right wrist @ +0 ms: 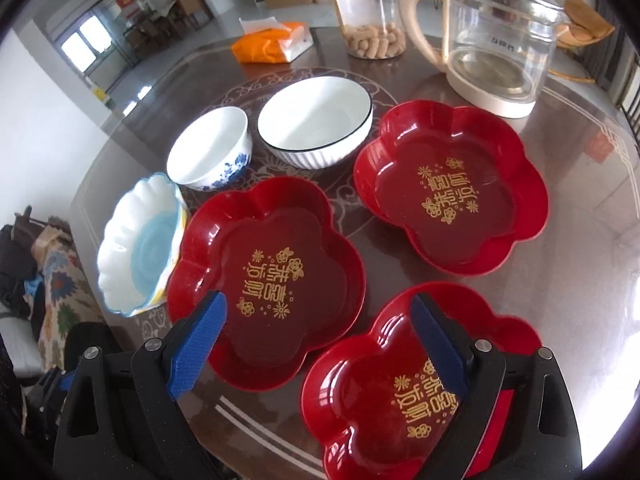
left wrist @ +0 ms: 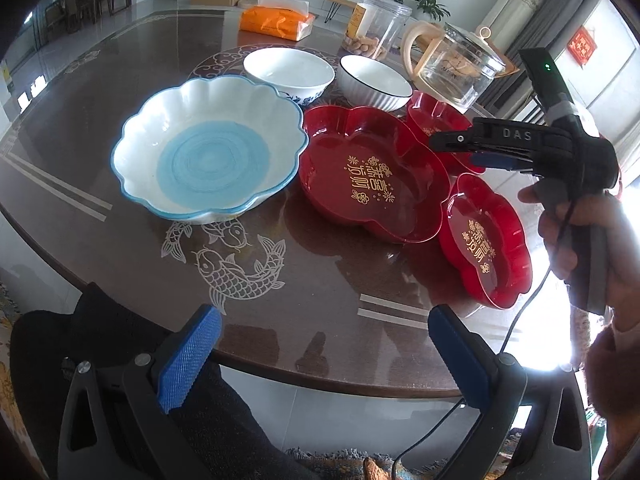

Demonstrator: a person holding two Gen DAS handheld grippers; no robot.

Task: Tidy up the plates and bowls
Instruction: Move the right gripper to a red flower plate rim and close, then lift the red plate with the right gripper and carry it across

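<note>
From the left wrist view, the left hand-held gripper (left wrist: 324, 360) hangs over the near edge of the bench (left wrist: 120, 272) with its blue pads spread wide and nothing between them. On the bench the scalloped blue-and-white bowl (left wrist: 208, 148) sits empty, just beside the large red plate (left wrist: 372, 176). Behind them stand a white bowl with blue flowers (left wrist: 289, 70) and a ribbed white bowl (left wrist: 374, 82), both empty. Two more red plates lie to the right, one far (left wrist: 436, 120) and one near (left wrist: 486, 240). The right hand-held gripper (left wrist: 452, 144) reaches in over the far one; whether it is open cannot be told from here. A clear jar (left wrist: 376, 26) holds some tan snacks at its bottom, and the glass kettle (left wrist: 460, 64) looks empty.

From the right wrist view, the right hand-held gripper (right wrist: 320, 344) is open and empty, poised above the nearest red plate (right wrist: 400, 392) and the middle red plate (right wrist: 266, 280). The third red plate (right wrist: 452, 188) lies apart, further back. The scalloped bowl (right wrist: 136, 244) seems to rest on another dish with a yellow edge, though this is hard to confirm.

I judge the task barely begun: the three matching plates still lie singly and the bowls are not nested. Stacking all of them is left.
</note>
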